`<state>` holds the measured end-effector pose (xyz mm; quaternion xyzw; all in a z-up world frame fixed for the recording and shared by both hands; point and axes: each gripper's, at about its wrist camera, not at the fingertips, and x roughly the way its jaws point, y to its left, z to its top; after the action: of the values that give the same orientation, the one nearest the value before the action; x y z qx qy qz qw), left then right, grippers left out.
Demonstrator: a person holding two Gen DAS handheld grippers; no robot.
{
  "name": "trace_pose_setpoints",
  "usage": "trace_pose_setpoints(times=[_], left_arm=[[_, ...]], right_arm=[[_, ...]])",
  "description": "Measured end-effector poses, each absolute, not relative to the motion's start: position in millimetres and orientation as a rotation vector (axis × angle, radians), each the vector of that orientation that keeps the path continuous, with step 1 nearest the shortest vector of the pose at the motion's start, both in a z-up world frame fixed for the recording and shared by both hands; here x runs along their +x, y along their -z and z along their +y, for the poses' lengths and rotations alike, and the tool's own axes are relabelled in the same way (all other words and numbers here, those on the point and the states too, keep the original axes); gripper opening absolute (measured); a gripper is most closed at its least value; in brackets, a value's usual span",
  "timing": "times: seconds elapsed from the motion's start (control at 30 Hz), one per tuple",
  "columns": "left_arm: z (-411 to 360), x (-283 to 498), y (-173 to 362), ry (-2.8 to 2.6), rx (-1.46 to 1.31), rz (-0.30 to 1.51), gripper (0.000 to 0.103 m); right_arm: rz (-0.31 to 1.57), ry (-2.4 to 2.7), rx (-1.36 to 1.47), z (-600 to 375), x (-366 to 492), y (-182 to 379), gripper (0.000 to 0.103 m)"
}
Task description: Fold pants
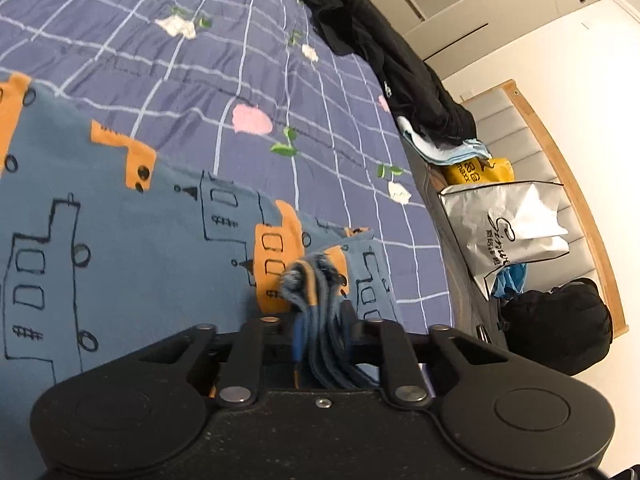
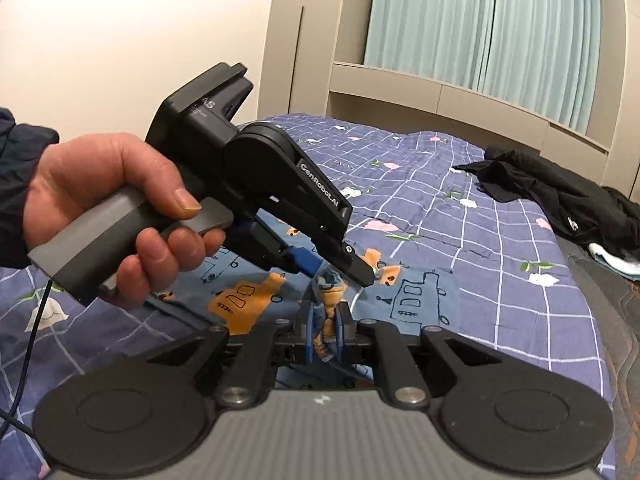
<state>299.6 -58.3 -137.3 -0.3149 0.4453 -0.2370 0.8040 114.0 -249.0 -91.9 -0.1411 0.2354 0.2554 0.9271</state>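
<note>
Where legible, GenRobotAI, left gripper (image 2: 320,266).

Pants (image 1: 120,248) on bed (image 1: 200,60) (clothes (image 1: 400,68) behind).

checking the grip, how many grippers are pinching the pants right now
2. The left gripper is shut on bunched fabric of the pants, above the bed. The right gripper is shut on another bunch close beside it.

The left gripper (image 1: 316,312) is clamped tight on a bunched edge of the pants (image 1: 120,240); the right gripper (image 2: 326,320) pinches the same cloth just beside it, and the left hand (image 2: 104,208) wraps its grey handle
</note>
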Motion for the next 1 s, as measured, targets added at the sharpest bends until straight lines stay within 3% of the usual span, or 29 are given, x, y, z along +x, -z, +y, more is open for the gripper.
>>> trace_pose_setpoints(times=[0.57,1.0], left_arm=[[34,299,112,0.391,-0.676,0.839,0.013],[82,277,148,0.279,-0.646,0.907,0.015]], right_arm=[[0.443,-0.667,-0.312,-161,131,81,0.012],[0.544,-0.790,-0.387,-99,133,124,0.013]])
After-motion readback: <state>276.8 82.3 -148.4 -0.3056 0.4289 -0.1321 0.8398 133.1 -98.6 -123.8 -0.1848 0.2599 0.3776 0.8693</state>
